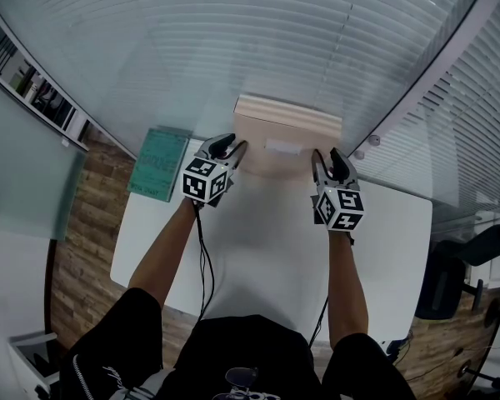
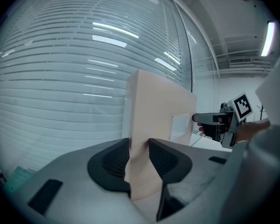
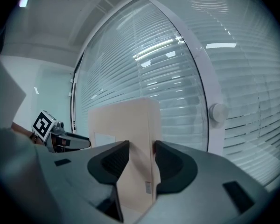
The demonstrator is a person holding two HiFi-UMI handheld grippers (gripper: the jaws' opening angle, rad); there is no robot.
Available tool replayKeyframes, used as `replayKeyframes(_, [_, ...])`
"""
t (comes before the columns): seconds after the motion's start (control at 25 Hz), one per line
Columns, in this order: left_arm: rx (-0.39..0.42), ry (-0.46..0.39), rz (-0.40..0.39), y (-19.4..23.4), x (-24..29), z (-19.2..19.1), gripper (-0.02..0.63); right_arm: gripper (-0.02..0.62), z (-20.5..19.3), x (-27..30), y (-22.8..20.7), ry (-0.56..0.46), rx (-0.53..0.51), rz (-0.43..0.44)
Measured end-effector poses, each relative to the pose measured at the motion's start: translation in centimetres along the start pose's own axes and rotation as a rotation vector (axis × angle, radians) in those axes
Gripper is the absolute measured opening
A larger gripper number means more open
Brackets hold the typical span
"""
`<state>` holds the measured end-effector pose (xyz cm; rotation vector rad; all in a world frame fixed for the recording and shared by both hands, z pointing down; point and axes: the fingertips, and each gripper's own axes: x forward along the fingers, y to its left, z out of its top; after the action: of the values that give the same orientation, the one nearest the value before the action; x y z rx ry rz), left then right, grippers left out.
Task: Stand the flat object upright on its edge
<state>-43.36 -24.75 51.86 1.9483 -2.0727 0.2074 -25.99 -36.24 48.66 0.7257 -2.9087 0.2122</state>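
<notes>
A teal book [image 1: 158, 163] lies flat at the far left edge of the white bench [image 1: 258, 248], well apart from everything else. Next comes the left claw [image 1: 231, 150], with its jaws clamped on the left side edge of the flat beige box [image 1: 287, 136]. In the left gripper view both dark pads press against that edge [image 2: 139, 155].

The box stands upright near the far edge of the bench, close in front of the slatted blinds [image 1: 233, 48]. Its broad face carries a small white label [image 1: 283, 147] and is turned toward the person. Whether its lower edge rests on the bench I cannot tell.

The right claw [image 1: 327, 158] grips the opposite side edge. In the right gripper view its pads are closed on the narrow side of the box [image 3: 141, 160]. Both claws hold at about the same height, one on each side. Beyond the right claw, a round knob [image 1: 373, 140] sits on the white window frame. A black chair [image 1: 475, 257] stands off the bench at far right.
</notes>
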Motion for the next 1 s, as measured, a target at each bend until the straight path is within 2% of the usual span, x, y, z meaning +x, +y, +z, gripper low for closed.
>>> replayKeyframes(0.36, [0.009,0.036,-0.005,-0.2,-0.4,-0.3,0.138,0.179,-0.3,-0.4,-0.3,0.012,0.051,0.007])
replayKeyframes(1.0, [0.000,0.012,0.009,-0.8,-2.3,0.4,0.138,0.179,-0.4,-2.2,0.4,0.035,0.029,0.005])
